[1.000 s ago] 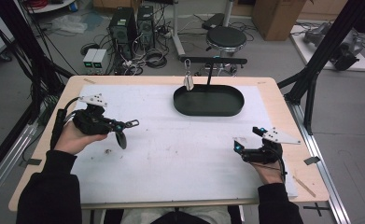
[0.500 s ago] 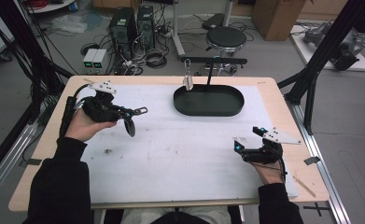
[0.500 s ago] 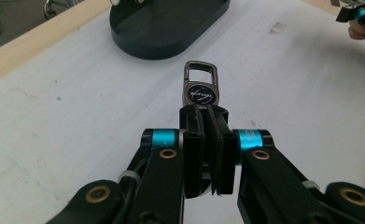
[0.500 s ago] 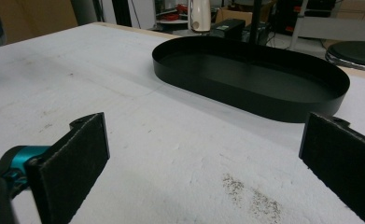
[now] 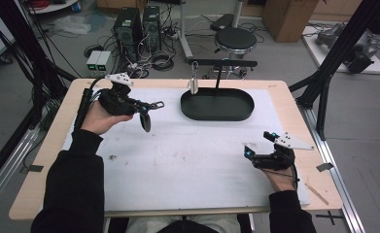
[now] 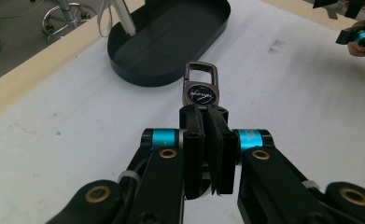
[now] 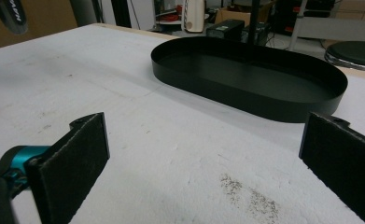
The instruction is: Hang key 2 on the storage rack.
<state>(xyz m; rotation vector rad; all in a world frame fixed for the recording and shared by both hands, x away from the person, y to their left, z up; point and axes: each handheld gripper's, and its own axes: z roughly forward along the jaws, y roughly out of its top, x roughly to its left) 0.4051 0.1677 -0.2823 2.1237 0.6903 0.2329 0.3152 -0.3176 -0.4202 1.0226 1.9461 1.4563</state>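
The left gripper (image 5: pixel 146 109) sits at about ten o'clock on the table (image 5: pixel 42 165) in the high view, its jaws clamped tight on a key fob (image 6: pixel 201 88) (a metal carabiner clip with a round dark badge), which sticks out past the pads in the left gripper view. A dark strap (image 5: pixel 146 121) hangs from the fob below the gripper. The black oval tray (image 5: pixel 217 104) lies at about twelve o'clock, apart from the fob, with a stand (image 5: pixel 221 65) rising behind it. The right gripper (image 5: pixel 261 145) rests at about four o'clock on the white mat (image 5: pixel 187 155), its jaws spread wide with nothing between them.
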